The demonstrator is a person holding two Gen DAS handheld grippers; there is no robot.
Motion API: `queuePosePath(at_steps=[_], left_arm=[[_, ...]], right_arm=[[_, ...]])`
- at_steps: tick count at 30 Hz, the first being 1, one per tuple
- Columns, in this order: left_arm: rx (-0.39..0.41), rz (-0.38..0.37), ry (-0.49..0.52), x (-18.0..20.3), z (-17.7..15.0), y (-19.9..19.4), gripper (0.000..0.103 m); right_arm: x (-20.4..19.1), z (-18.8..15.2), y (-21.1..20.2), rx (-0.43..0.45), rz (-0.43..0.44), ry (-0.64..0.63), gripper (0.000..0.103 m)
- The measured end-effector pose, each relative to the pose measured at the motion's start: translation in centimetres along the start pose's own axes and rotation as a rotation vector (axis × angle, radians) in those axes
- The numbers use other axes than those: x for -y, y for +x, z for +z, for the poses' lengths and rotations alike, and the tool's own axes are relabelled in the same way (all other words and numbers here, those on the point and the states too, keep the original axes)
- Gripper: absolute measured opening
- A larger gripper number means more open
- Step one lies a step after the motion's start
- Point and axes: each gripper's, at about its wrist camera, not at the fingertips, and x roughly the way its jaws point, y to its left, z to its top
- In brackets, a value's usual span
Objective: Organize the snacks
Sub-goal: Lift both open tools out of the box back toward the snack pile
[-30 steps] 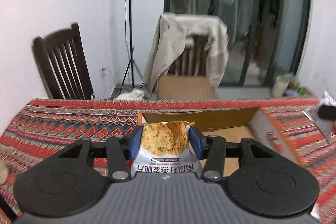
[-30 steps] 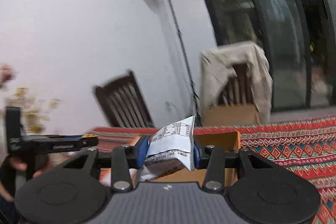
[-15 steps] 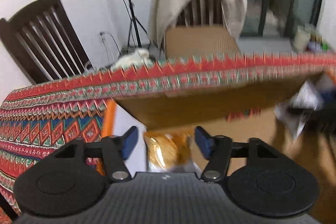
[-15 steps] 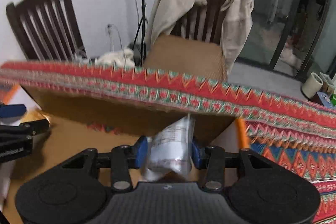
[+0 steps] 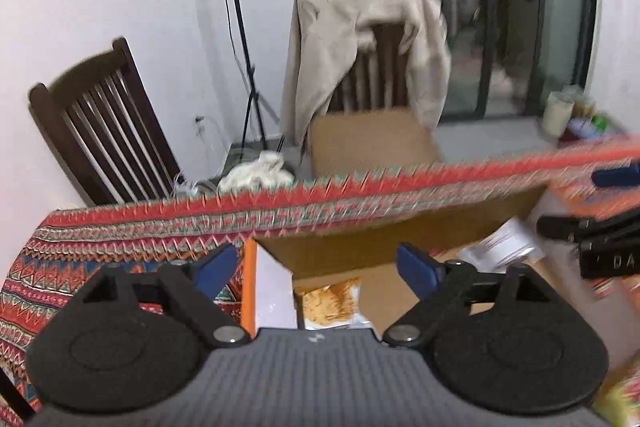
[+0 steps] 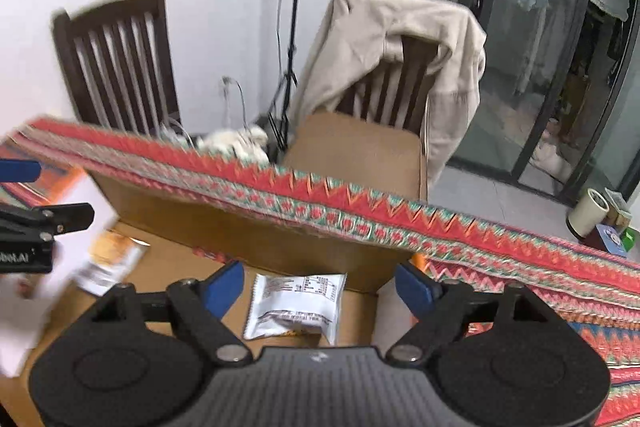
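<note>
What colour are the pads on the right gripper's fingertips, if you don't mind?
Blue pads on black arms, clearest in the right wrist view.

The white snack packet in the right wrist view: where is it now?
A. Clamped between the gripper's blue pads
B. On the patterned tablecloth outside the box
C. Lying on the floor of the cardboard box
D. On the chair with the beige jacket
C. The white snack packet lies flat on the brown floor of the cardboard box, clear of the open right gripper, whose jaws have just been opening.

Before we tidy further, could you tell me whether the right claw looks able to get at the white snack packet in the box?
Probably yes: the right claw hangs open over the white snack packet, nothing lying between them.
</note>
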Motion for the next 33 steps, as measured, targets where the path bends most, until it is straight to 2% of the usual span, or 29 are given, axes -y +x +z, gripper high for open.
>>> queuePosePath(at_steps=[1, 3, 6, 8, 11, 14, 18, 24, 29, 33], left_arm=[[0.014, -0.01, -0.014, -0.1, 0.2, -1.6, 0.093], [0.044, -0.036, -0.043, -0.3, 0.1, -4.9, 0.095], [0.091, -0.042, -0.04, 0.1, -1.3, -9.9, 0.097], [0.128, -0.037, -0.026, 0.6, -2.4, -13.3, 0.098], [0.227, -0.027, -0.03, 0.9, -5.1, -19.4, 0.103], [0.262, -0.032, -0.026, 0.9, -7.7, -24.3, 0.103], [0.289, -0.057, -0.03, 0.4, -12.0, -30.4, 0.103], [0.324, -0.046, -0.062, 0.0, -19.8, -36.7, 0.103], [0.359, -0.046, -0.114, -0.3, -27.5, -40.8, 0.103], [0.379, 0.003, -0.115, 0.5, -33.3, -43.4, 0.103]], right_arm=[[0.3, 0.1, -1.8, 0.02, 0.008, 0.007, 0.091], [0.8, 0.4, -5.0, 0.05, 0.029, 0.015, 0.093], [1.6, -0.1, -10.5, 0.103, 0.118, 0.061, 0.093], [2.1, -0.9, -14.4, 0.141, 0.158, 0.103, 0.098], [2.2, -2.5, -20.0, 0.208, 0.163, 0.105, 0.101], [2.0, -4.9, -25.2, 0.269, 0.16, 0.075, 0.103], [1.5, -9.6, -31.5, 0.33, 0.183, 0.037, 0.103], [2.2, -18.9, -39.2, 0.425, 0.263, 0.058, 0.103], [2.0, -26.9, -42.9, 0.49, 0.256, 0.08, 0.103], [0.8, -33.0, -44.2, 0.513, 0.23, 0.085, 0.103]])
